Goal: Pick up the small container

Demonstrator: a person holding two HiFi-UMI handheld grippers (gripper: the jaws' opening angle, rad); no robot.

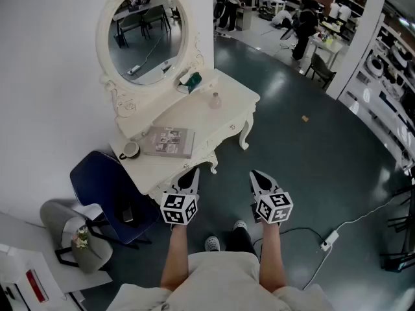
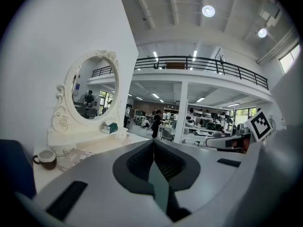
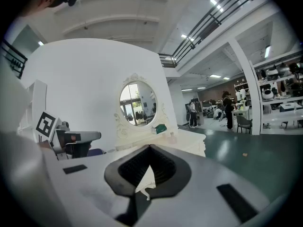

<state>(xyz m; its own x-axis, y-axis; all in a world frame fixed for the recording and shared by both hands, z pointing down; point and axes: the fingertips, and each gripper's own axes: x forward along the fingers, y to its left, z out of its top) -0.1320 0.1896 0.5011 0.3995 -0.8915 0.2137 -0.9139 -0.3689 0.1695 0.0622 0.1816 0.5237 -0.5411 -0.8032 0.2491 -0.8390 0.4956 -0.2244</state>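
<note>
The small container (image 1: 214, 100), a little clear jar, stands on the white dressing table (image 1: 194, 118) near its right end, in front of the oval mirror (image 1: 145, 32). In the right gripper view the small container (image 3: 172, 134) shows far ahead on the tabletop. My left gripper (image 1: 193, 172) hovers just off the table's near edge, shut and empty, with its jaws meeting at the tip (image 2: 153, 142). My right gripper (image 1: 254, 173) hangs over the floor to the right of the table, also shut with nothing held (image 3: 150, 146). Both are well short of the container.
A green tissue box (image 1: 192, 80) sits by the mirror's base. A magazine (image 1: 168, 141) and a mug (image 1: 131, 149) lie on the table's left part. A dark blue chair (image 1: 107, 190) stands at the left. A cable and plug (image 1: 329, 240) lie on the floor at the right.
</note>
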